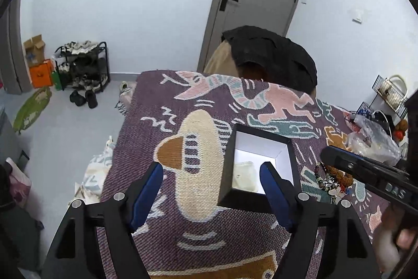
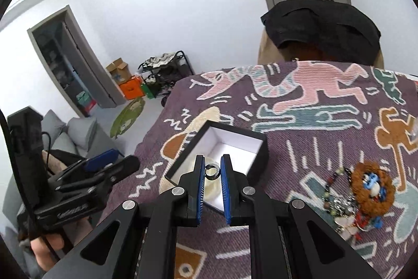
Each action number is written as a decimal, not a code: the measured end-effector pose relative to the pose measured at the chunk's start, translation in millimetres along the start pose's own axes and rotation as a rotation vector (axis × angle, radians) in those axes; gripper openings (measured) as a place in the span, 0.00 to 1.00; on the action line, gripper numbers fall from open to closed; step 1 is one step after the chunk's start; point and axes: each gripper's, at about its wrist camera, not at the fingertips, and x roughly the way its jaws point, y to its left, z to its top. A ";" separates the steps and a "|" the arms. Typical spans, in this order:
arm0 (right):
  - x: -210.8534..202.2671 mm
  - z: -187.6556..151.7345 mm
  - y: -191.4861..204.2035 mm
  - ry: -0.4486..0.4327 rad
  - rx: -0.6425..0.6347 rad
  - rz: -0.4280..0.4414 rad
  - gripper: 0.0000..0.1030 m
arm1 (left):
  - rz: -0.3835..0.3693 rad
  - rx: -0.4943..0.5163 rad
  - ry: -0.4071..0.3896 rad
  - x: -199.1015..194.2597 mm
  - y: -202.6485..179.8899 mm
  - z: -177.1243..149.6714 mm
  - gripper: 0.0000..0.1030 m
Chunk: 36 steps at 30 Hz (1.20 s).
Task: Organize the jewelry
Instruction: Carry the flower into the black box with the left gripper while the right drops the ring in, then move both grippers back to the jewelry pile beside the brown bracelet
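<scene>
Right wrist view: my right tongs [image 2: 212, 171] are pinched nearly closed on a small silver ring [image 2: 212, 171], holding it just above the open black box [image 2: 257, 156], over its near edge. White lining inside, with a pale pouch [image 2: 209, 190] on the box floor under the ring. Left tongs [image 1: 211, 174] sit wide open, holding nothing, one finger overlapping the box's near corner. Remaining jewelry pile [image 2: 360, 198] lies on the patterned desk cover [image 2: 313, 148], right of the box. Step looks like ring drop-off. Next: nudge forward over the cavity, lower, release. Risk: ring bouncing off the rim.
</scene>
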 end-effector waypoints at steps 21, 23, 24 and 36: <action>-19.0 -25.6 -37.8 -0.003 0.040 -0.048 0.60 | -0.011 -0.002 -0.145 -23.8 -20.3 -9.4 0.75; -25.1 -33.0 -45.9 -0.007 0.056 -0.064 0.61 | -0.018 0.001 -0.152 -24.8 -27.5 -11.0 0.79; -29.9 -39.0 -51.4 -0.007 0.071 -0.071 0.61 | -0.031 0.003 -0.155 -25.1 -32.9 -12.6 0.80; -86.4 -62.5 -88.0 -0.101 0.146 -0.100 0.87 | -0.072 0.108 -0.108 -26.7 -88.9 -24.7 0.80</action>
